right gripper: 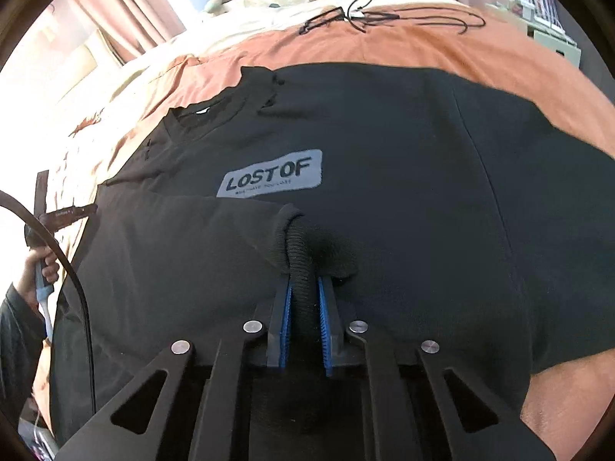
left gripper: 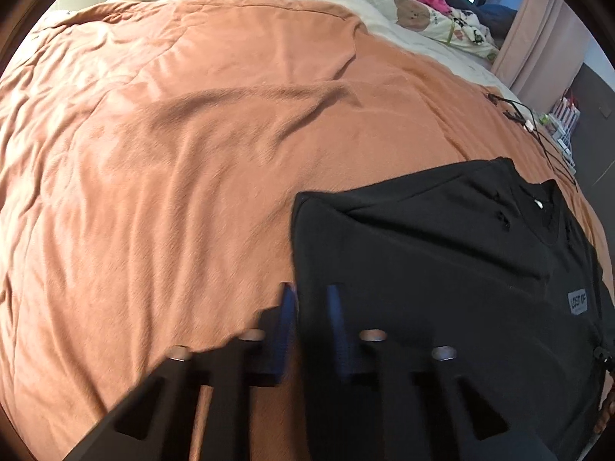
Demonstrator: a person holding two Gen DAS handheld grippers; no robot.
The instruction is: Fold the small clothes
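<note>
You can read "LOST OF" on the grey patch (right gripper: 270, 178) sewn to the black sweatshirt (right gripper: 384, 146); the smaller line beneath is illegible.

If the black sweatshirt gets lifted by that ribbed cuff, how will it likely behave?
Probably floppy: the black sweatshirt lies creased and draped on the orange blanket. The ribbed cuff, bunched in the right tool, looks thick and grippy, so slipping seems unlikely. The body would likely trail and drag.

Bed (left gripper: 173, 153) w/ black sweatshirt (right gripper: 384, 134), cables (right gripper: 361, 17)

Black claw (right gripper: 304, 288), blue ribbed pads (right gripper: 285, 313), silver screws.
</note>
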